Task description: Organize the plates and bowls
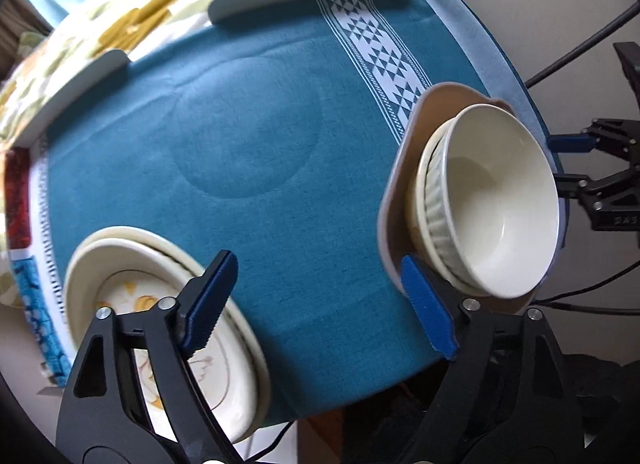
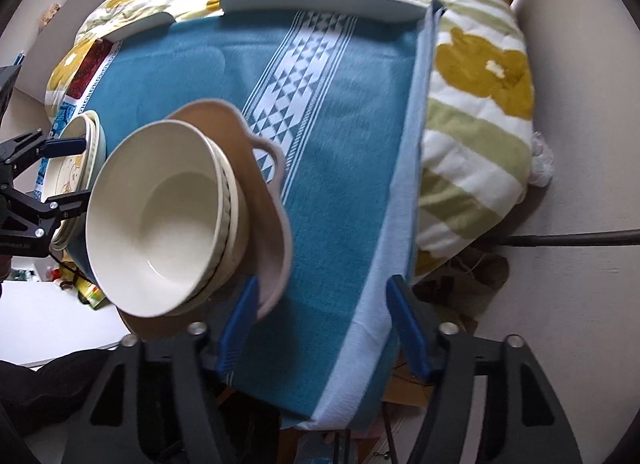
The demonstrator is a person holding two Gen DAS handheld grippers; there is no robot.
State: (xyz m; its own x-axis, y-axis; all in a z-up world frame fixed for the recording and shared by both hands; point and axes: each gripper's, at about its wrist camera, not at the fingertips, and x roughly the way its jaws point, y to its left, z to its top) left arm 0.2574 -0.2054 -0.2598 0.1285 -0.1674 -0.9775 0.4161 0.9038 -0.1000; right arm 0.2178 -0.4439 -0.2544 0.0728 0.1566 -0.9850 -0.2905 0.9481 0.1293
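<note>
Beside left tongs (image 1: 320, 304), stacked bowls (image 1: 492, 204)

Both fisheye cameras are looking down and forward across the teal cloth (image 1: 280, 192) (image 2: 340, 168) from its near edge, close above it. The left wrist view is sitting toward the cloth's left end and is angling rightward; the right wrist view is sitting toward its right end and is angling leftward. Both are sharing the cloth's patterned white band (image 1: 380, 52) (image 2: 296, 80) and the bowl stack (image 1: 492, 200) (image 2: 160, 220) beside it
</note>
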